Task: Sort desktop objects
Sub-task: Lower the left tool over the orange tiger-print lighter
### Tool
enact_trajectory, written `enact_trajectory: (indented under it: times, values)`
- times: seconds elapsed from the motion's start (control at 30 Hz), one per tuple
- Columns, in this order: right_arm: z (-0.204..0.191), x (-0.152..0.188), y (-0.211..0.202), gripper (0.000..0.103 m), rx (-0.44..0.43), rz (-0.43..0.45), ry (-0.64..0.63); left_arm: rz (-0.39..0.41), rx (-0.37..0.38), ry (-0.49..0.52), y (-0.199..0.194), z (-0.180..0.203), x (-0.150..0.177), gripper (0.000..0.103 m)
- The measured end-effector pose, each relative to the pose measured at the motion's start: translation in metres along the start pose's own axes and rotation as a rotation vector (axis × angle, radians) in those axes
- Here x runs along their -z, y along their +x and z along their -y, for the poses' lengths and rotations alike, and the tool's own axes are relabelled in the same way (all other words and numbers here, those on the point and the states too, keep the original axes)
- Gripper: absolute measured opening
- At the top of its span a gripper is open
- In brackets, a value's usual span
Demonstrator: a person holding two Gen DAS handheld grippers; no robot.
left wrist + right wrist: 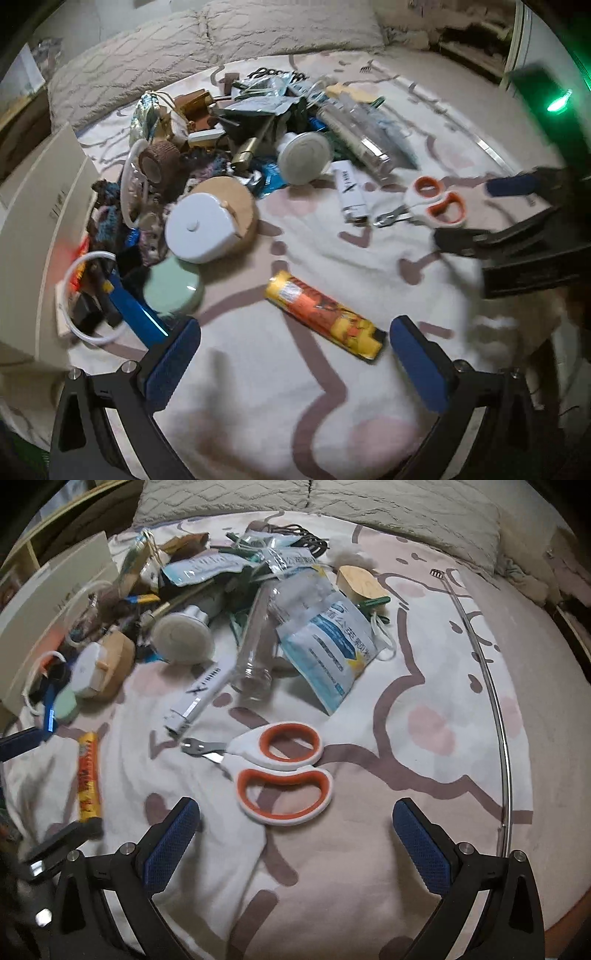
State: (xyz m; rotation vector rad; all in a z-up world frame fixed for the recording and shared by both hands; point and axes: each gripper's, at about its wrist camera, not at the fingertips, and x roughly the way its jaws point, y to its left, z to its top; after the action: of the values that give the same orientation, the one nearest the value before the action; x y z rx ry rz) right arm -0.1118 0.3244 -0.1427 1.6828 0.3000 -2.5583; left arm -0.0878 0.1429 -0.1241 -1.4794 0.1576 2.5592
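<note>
A pile of mixed small objects [221, 140] lies on a white and pink patterned cloth [258, 387]. My left gripper [293, 349] is open and empty, just short of an orange and yellow tube [323, 314]. My right gripper [295, 834] is open and empty, just short of white scissors with orange handle rings [284, 771]. The scissors also show in the left wrist view [432, 203], with the right gripper [480, 214] beside them. The tube shows in the right wrist view [88, 775] at the left.
A white round case on a cork disc [207, 225], a mint round tin [173, 291], a white tube [351, 192], a clear bottle [258, 642] and a blue and white pouch [332, 646] lie about. A beige box [33, 221] stands at the left. A thin metal rod [491, 686] lies at the right.
</note>
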Motion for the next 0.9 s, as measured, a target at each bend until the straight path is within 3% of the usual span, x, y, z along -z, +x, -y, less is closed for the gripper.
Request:
enact_trajectory:
  times: [0.17,0.43,0.67,0.77,0.9]
  values:
    - [0.026,0.002,0.006,0.103,0.042,0.008,0.086,0.049,0.007,0.074,-0.011,0.019,0.004,0.103]
    - [0.055,0.026,0.011,0.103,0.041,0.024,0.183,0.036,-0.090,0.215,-0.029,0.021,0.028,0.103]
    - [0.054,0.035,0.014,0.103,0.053,0.098,0.196,-0.017,-0.184,0.155,-0.031,-0.017,0.045,0.103]
    - [0.053,0.036,0.017,0.103,0.057,0.132,0.196,-0.018,-0.168,0.101,-0.026,-0.026,0.043,0.103]
    - [0.051,0.043,0.016,0.103,0.062,0.176,0.195,0.001,-0.139,0.105,-0.018,-0.018,0.034,0.103]
